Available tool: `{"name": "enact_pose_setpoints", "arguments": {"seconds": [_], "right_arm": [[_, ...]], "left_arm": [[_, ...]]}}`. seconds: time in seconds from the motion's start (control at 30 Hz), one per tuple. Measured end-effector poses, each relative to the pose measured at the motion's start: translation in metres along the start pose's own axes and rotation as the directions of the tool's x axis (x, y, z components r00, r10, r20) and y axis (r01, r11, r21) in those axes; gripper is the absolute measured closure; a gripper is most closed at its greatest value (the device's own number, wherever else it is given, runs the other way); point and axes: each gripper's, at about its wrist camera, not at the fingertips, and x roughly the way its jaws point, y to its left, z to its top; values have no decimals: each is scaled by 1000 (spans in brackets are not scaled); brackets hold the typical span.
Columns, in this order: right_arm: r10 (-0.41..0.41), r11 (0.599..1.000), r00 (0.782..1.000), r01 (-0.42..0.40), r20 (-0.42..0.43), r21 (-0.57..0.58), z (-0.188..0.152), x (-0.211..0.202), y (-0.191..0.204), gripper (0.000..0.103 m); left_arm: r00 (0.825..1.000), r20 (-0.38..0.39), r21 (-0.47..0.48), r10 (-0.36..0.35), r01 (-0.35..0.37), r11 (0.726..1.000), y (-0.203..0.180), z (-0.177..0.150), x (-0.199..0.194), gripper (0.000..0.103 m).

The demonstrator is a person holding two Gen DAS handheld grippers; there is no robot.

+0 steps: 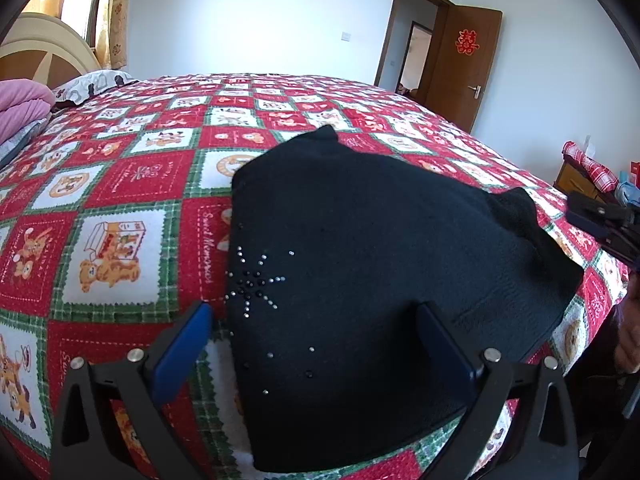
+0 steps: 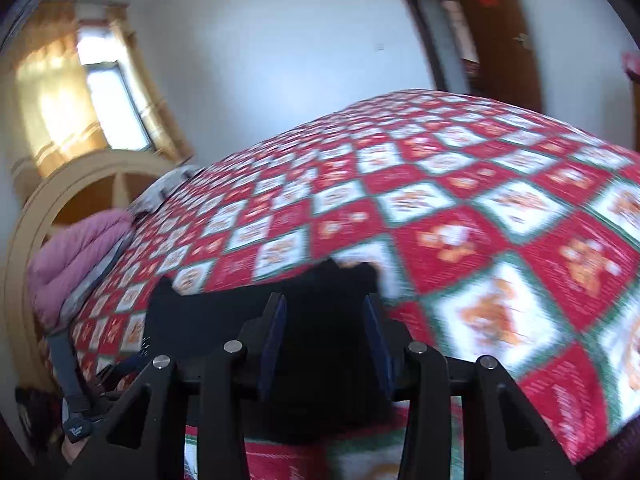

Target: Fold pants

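We judge the fold nearly done: the pants (image 1: pixel 380 280) lie bundled on the bed (image 1: pixel 132 184), both the left gripper (image 1: pixel 316 336) and right gripper (image 2: pixel 326 336) with jaws apart, holding nothing; next comes flattening the bundle.

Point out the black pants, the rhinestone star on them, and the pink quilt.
black pants (image 1: pixel 380 248), left wrist view, middle of the folded cloth.
rhinestone star (image 1: pixel 252 282), left wrist view, its centre.
pink quilt (image 2: pixel 76 256), right wrist view, its top fold.
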Motion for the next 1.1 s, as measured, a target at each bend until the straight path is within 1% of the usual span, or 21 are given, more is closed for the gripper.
{"name": "enact_pose_setpoints", "arguments": {"seconds": [0.07, 0.1, 0.2, 0.23, 0.33, 0.47, 0.5, 0.53, 0.57, 0.6, 0.67, 0.7, 0.73, 0.77, 0.83, 0.9, 0.97, 1.0, 1.03, 1.07, 1.1], "right_arm": [[39, 999, 999, -40, -27, -33, -1, 17, 11, 61], [42, 998, 998, -44, -45, -35, -4, 23, 13, 60], [-5, 1000, 991, 3, -133, -13, -8, 52, 3, 60], [-1, 1000, 988, 0, -155, -4, -9, 59, -3, 60], [-1, 1000, 983, -4, -182, -27, -7, 61, -7, 61], [-21, 1000, 979, 16, -200, -23, 5, 53, 3, 60], [-11, 1000, 981, 6, -194, -25, 10, 51, 8, 59], [12, 999, 982, -18, -190, -32, 15, 51, 16, 54], [36, 998, 980, -44, -194, -35, 19, 53, 23, 53], [67, 996, 977, -76, -200, -36, 23, 56, 31, 53], [170, 982, 957, -183, -235, -37, 30, 71, 55, 52], [206, 973, 943, -225, -262, -46, 32, 80, 66, 52], [238, 961, 922, -270, -307, -66, 34, 96, 84, 52], [249, 954, 909, -290, -334, -80, 34, 107, 95, 52], [271, 937, 872, -336, -408, -95, 36, 133, 120, 52], [280, 930, 838, -358, -468, -87, 36, 152, 137, 52], [302, 912, 785, -402, -541, -74, 34, 171, 156, 53], [286, 912, 780, -400, -557, -91, 33, 176, 162, 53], [233, 917, 794, -372, -561, -146, 31, 181, 170, 65], [167, 913, 805, -344, -569, -220, 26, 186, 180, 82], [128, 908, 808, -328, -575, -260, 20, 189, 185, 85]], "left_arm": [[1000, 0, 2, -1, 1, 1000, 0, -1, 0, 0], [1000, 1, 3, -2, 2, 1000, 0, -1, 0, 0], [1000, 2, 9, -5, 5, 1000, 0, -1, -1, 0], [1000, 2, 11, -5, 5, 1000, 0, -2, -1, 0], [1000, 1, 11, -4, 4, 1000, 1, -3, -3, 0], [1000, 4, 1, 1, -1, 1000, 7, -8, -11, 0], [1000, 6, -8, -4, 4, 1000, 9, -10, -13, 0], [1000, 7, -10, -5, 5, 1000, 11, -11, -13, 0], [1000, 9, -8, -3, 3, 1000, 12, -13, -15, 0], [1000, 12, -1, -1, 1, 1000, 13, -14, -15, 0], [1000, 22, 6, -3, 2, 1000, 15, -18, -16, 0], [1000, 28, 7, -6, 6, 1000, 16, -19, -16, 0], [999, 33, 11, -7, 7, 1000, 17, -20, -16, 0], [999, 36, 15, -7, 7, 1000, 17, -20, -16, 0], [999, 45, 20, -9, 8, 1000, 18, -21, -16, 0], [999, 49, 20, -11, 10, 1000, 18, -22, -15, 0], [999, 52, 18, -15, 14, 1000, 19, -22, -15, 0], [998, 53, 17, -16, 15, 1000, 19, -22, -15, 0], [998, 55, 17, -16, 15, 1000, 19, -22, -14, 0], [998, 56, 16, -16, 15, 1000, 20, -22, -15, 0], [998, 57, 15, -17, 16, 1000, 20, -22, -14, 0]]}}
